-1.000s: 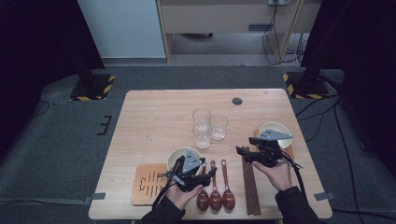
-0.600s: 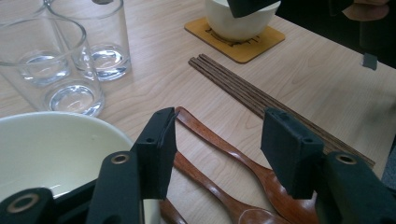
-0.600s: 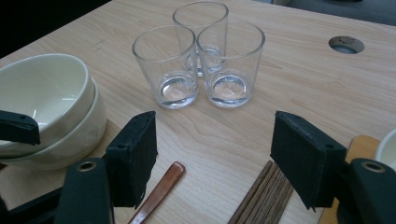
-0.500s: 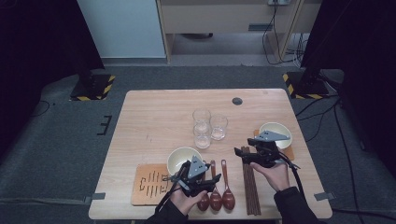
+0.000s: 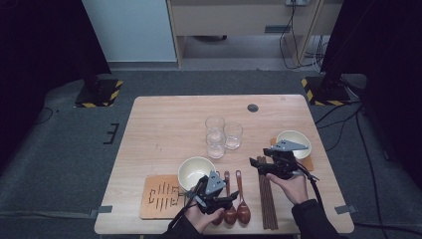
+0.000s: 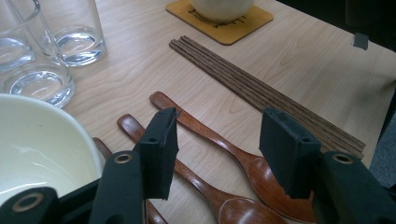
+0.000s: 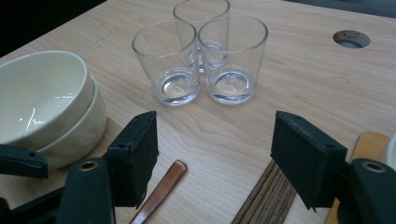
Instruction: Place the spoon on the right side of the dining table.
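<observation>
Three clear, empty drinking glasses (image 5: 221,135) are standing clustered at the centre of the high view; three brown wooden spoons (image 5: 230,196) are lying side by side at lower centre; one bundle of dark wooden chopsticks (image 5: 266,199) is lying to their right, its sticks too close to count; three cream ceramic bowls are showing in all: two stacked bowls (image 7: 46,105) at the left of the right gripper view, one bowl (image 5: 294,142) at the right of the high view; two flat wooden coasters (image 5: 160,196) are lying there, one beside the stack, one under the lone bowl.
</observation>
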The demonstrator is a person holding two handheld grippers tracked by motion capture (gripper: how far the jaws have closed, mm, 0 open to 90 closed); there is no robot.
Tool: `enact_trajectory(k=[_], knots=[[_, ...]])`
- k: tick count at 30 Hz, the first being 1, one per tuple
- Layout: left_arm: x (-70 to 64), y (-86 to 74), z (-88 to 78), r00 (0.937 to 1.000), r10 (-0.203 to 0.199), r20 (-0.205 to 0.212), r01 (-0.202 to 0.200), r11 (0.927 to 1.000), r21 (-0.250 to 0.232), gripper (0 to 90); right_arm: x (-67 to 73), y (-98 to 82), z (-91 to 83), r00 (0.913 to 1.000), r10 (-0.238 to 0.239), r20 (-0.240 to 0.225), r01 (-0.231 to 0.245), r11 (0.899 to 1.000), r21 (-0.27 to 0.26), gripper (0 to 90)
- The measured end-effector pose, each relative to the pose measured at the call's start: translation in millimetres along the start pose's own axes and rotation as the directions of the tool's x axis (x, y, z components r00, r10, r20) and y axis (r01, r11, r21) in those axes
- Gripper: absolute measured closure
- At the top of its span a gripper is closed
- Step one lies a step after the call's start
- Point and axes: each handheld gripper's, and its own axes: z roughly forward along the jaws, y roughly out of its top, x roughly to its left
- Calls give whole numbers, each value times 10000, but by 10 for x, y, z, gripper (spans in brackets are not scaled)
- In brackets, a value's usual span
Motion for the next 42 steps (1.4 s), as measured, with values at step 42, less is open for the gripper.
enact_trajectory(k=[42], knots=[[-201, -264, 289, 9956, 545, 769, -638, 9902, 1242, 397, 78, -130, 166, 9998, -167, -50, 170, 9976, 665, 281]])
